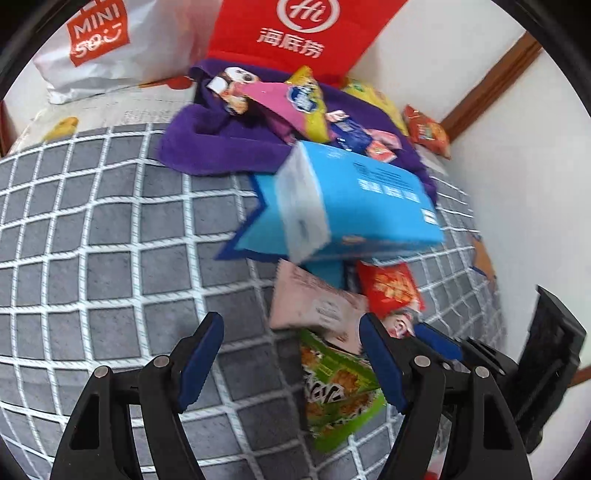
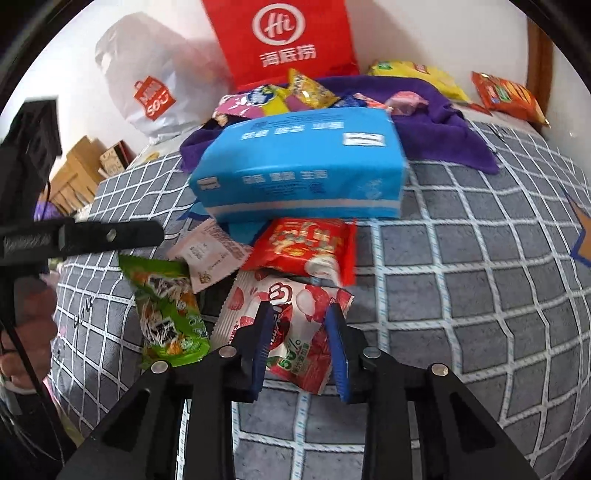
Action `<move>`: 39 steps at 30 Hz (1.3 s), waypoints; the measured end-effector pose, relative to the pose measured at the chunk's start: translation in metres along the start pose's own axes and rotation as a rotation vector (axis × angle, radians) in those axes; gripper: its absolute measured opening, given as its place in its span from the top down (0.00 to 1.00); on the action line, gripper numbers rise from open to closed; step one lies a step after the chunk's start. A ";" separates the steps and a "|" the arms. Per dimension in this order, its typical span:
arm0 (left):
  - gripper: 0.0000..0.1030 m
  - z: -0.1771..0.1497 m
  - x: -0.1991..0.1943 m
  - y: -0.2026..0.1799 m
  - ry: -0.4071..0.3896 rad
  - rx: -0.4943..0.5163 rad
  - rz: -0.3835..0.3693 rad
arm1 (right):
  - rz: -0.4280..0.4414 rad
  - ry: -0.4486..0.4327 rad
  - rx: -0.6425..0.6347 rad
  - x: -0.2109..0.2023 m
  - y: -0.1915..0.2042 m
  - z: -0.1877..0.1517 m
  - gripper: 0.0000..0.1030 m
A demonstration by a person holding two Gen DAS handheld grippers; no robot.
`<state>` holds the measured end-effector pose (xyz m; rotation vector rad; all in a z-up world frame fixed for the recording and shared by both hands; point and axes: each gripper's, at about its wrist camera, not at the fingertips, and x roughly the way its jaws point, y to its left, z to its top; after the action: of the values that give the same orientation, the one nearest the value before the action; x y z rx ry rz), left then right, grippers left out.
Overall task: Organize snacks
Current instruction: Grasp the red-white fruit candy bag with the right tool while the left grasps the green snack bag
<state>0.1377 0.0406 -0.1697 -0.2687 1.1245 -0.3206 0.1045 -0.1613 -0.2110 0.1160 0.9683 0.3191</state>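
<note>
Right now the right claw (image 2: 300, 345) hangs low over a white-and-red strawberry snack packet (image 2: 291, 325), its blue-padded fingers (image 2: 263, 343) parted to either side of the packet; whether they press on it I cannot tell. That packet lies on a grey bedcover with a white grid (image 2: 461, 288), touching a red crinkly snack bag (image 2: 303, 247) just behind it. A green snack bag (image 2: 166, 310) lies just to its left, and a pale pink sachet (image 2: 207, 254) sits between the green bag and the red one. Behind them all rests a large blue plastic-wrapped pack (image 2: 299, 170), partly on a purple towel (image 2: 443, 133) strewn with more small packets.

The left claw (image 1: 291, 362) is spread wide and holds nothing, hovering above the green snack bag (image 1: 340, 391) and the pink sachet (image 1: 317, 302). A red paper carrier bag (image 1: 295, 33) and a white plastic bag (image 1: 110, 44) stand against the wall.
</note>
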 end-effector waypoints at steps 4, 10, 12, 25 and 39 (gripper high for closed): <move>0.28 -0.006 -0.004 -0.004 -0.010 0.018 0.009 | 0.013 0.005 0.013 -0.004 -0.002 -0.002 0.59; 0.28 -0.007 -0.013 0.002 -0.026 0.001 0.032 | -0.002 -0.006 0.001 0.007 0.009 -0.002 0.35; 0.28 -0.008 -0.016 0.004 -0.029 0.001 0.038 | -0.043 -0.021 -0.045 0.012 0.017 -0.003 0.35; 0.28 -0.023 -0.008 -0.008 -0.007 0.063 0.001 | -0.076 -0.059 -0.100 -0.001 0.003 -0.010 0.76; 0.46 -0.038 0.025 -0.043 0.031 0.174 0.045 | -0.123 -0.101 0.010 -0.028 -0.039 -0.015 0.79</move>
<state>0.1082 -0.0105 -0.1900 -0.0845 1.1242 -0.3816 0.0857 -0.2081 -0.2070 0.0804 0.8730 0.1931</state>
